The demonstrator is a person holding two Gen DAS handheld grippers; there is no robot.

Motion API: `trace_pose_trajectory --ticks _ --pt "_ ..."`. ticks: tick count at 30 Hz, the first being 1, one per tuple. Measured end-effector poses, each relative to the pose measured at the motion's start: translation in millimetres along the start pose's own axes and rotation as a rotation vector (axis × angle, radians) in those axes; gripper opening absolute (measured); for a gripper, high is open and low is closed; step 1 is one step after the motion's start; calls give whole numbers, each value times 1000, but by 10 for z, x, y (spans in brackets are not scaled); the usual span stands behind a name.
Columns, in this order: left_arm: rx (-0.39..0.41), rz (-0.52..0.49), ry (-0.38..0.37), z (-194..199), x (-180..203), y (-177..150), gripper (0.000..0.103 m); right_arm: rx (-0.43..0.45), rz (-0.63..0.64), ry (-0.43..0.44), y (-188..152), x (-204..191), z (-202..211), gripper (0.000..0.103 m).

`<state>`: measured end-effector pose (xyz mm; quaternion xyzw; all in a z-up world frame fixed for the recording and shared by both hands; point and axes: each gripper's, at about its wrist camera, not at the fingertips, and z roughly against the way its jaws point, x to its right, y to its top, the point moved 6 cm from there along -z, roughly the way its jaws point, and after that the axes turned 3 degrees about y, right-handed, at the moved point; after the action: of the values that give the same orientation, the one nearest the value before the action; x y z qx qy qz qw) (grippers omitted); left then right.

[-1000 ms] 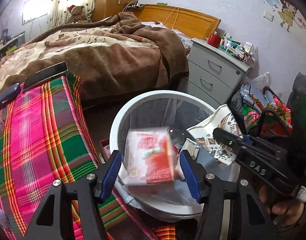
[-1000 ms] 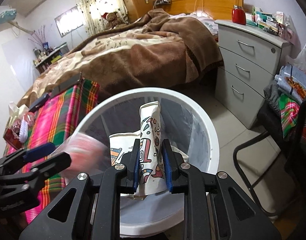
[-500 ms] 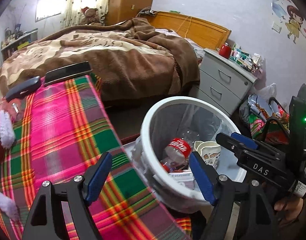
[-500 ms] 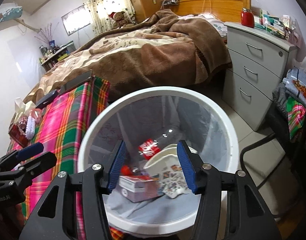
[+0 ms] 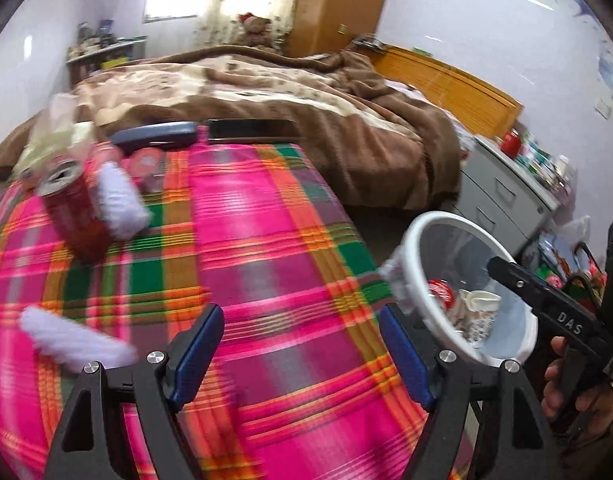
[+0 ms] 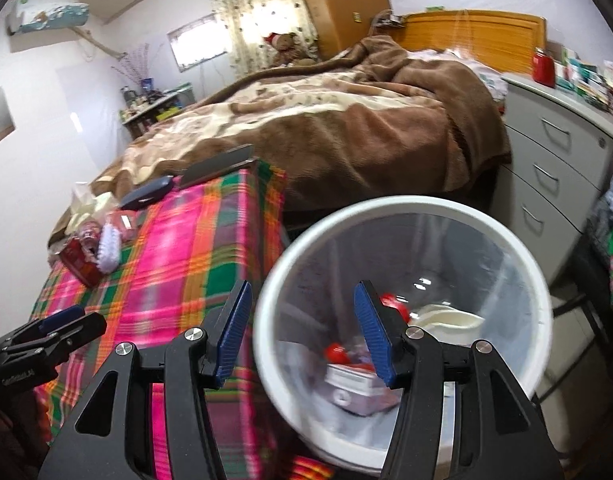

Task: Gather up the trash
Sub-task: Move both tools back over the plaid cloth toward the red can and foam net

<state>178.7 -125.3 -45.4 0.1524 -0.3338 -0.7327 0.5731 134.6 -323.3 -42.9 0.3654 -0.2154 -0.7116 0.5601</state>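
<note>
Both claws gape empty: the left claw (image 5: 302,350) over the plaid-covered table (image 5: 266,240), the right claw (image 6: 302,334) above the white bin (image 6: 542,304), which holds cartons. A red can (image 5: 76,216) stands upright beside white crumpled tissue (image 5: 120,200).

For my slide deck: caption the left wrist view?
Open left gripper over plaid cloth; red can awaits, bin at right.
</note>
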Motion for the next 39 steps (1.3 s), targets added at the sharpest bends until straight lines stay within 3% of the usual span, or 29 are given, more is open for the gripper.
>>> trace_pose_trajectory --ticks 10,15,20,22,31,36,39 --pt "22 142 168 240 -944 -129 80 -34 102 94 -33 -578 -252 55" --pt "1 234 210 256 -1322 -246 80 -51 157 144 -27 -843 -357 55" --pt "-17 297 222 195 -1503 -265 86 -64 238 191 10 -1111 -442 55" --pt "-29 340 195 129 -1532 -259 86 -73 261 205 29 -1201 -491 55" --pt "-61 436 261 -102 -1686 -299 86 -100 295 241 58 -1424 -640 55" --pt "-63 385 304 -101 -1744 -313 83 -127 309 273 47 -1581 -748 55" --pt "-71 376 313 -71 -1822 -321 74 -151 313 282 16 -1674 -824 55"
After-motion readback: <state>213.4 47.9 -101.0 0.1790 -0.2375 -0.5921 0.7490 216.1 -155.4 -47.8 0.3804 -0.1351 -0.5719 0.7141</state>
